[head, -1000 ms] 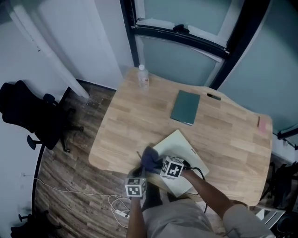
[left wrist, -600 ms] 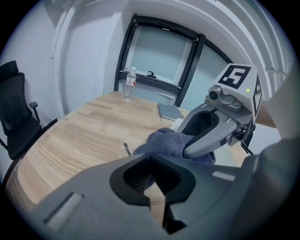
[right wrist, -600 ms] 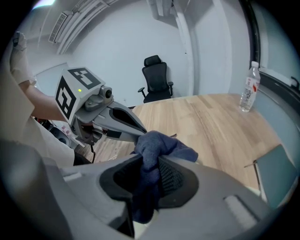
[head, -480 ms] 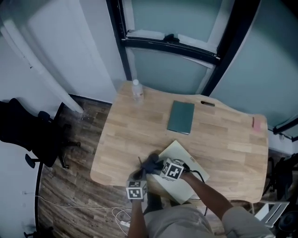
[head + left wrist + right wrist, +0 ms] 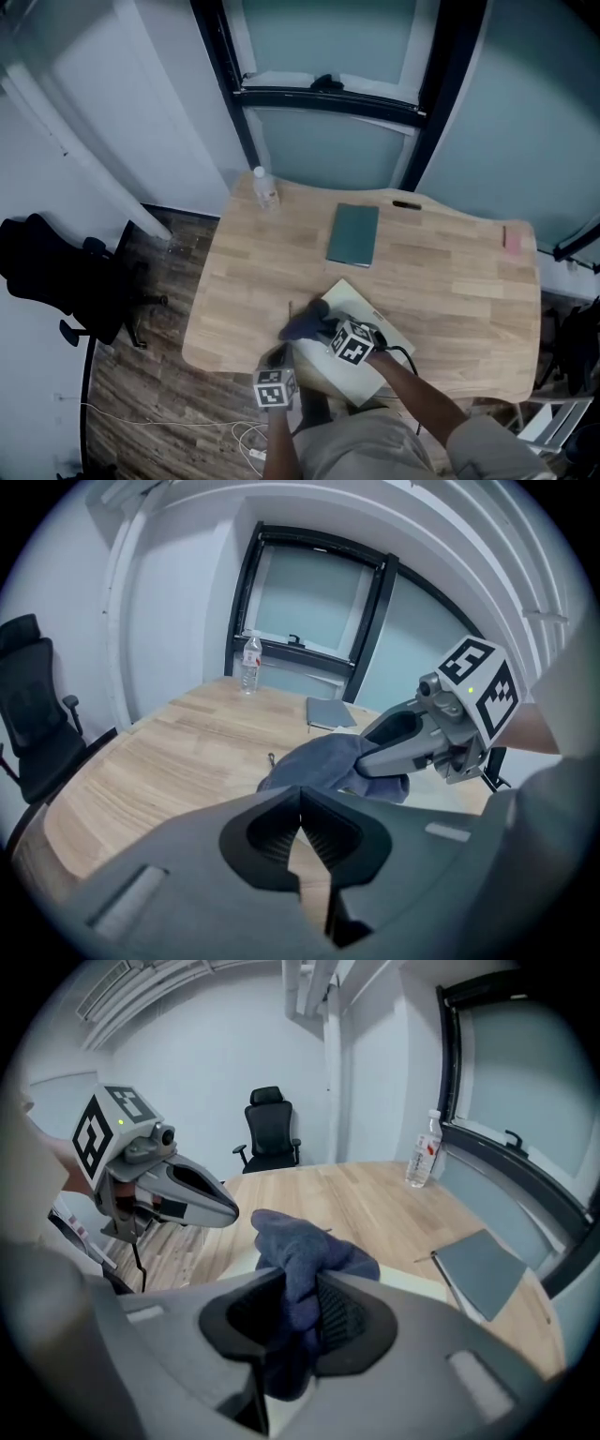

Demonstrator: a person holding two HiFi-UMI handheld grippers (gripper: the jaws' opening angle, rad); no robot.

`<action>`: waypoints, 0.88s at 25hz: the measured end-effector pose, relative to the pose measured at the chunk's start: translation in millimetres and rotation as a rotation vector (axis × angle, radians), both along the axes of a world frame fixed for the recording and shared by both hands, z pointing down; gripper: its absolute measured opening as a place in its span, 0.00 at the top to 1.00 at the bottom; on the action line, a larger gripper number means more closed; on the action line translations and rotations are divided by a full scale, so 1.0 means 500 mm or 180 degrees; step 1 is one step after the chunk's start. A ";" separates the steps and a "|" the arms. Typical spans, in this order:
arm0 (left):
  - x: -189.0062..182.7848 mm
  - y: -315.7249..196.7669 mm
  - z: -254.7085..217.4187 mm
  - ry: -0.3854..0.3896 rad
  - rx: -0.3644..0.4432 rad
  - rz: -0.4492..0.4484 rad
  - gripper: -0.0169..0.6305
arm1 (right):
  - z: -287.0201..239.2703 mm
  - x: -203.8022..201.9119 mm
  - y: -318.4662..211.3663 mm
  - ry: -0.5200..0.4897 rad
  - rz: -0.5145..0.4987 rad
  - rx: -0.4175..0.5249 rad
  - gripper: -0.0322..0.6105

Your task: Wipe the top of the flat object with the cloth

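A pale cream flat board (image 5: 367, 349) lies at the table's near edge. My right gripper (image 5: 322, 330) is shut on a bunched blue-grey cloth (image 5: 305, 323), which rests over the board's left corner. In the right gripper view the cloth (image 5: 305, 1251) sticks up from between the jaws of that gripper (image 5: 298, 1314), with the pale board (image 5: 417, 1283) beyond it. My left gripper (image 5: 277, 359) hovers at the table's front edge, just left of the cloth. In the left gripper view the left gripper (image 5: 301, 834) has its jaws shut on nothing, and the cloth (image 5: 319, 761) is ahead of it.
A green notebook (image 5: 353, 234) lies mid-table, with a water bottle (image 5: 264, 187) at the far left corner. A black marker (image 5: 406, 203) sits by the far edge and a pink item (image 5: 512, 239) at the far right. A black office chair (image 5: 56, 272) stands on the floor at left.
The head view has shifted a little. The right gripper and cloth stay at the board's left corner, barely moved. The left gripper holds by the table's front edge.
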State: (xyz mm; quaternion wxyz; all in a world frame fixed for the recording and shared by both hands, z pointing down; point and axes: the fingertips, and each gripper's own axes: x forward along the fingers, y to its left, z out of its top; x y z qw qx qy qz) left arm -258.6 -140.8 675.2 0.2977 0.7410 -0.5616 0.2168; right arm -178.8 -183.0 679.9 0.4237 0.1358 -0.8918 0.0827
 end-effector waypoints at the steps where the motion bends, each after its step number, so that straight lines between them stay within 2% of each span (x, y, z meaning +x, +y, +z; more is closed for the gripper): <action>1: 0.008 0.010 -0.008 -0.0006 0.0031 -0.0019 0.96 | -0.001 0.012 0.010 -0.0005 0.0015 0.0016 0.79; 8: 0.049 0.095 -0.041 -0.0107 0.0148 -0.0336 0.96 | -0.008 0.089 0.074 -0.0194 0.0191 -0.0019 0.79; 14: 0.110 0.170 -0.081 -0.0034 0.0241 -0.0333 0.96 | -0.010 0.142 0.157 -0.0340 0.0307 -0.0203 0.79; 22: 0.163 0.211 -0.159 -0.0083 0.0733 -0.0306 0.96 | -0.103 0.216 0.244 -0.0777 0.0886 -0.0088 0.79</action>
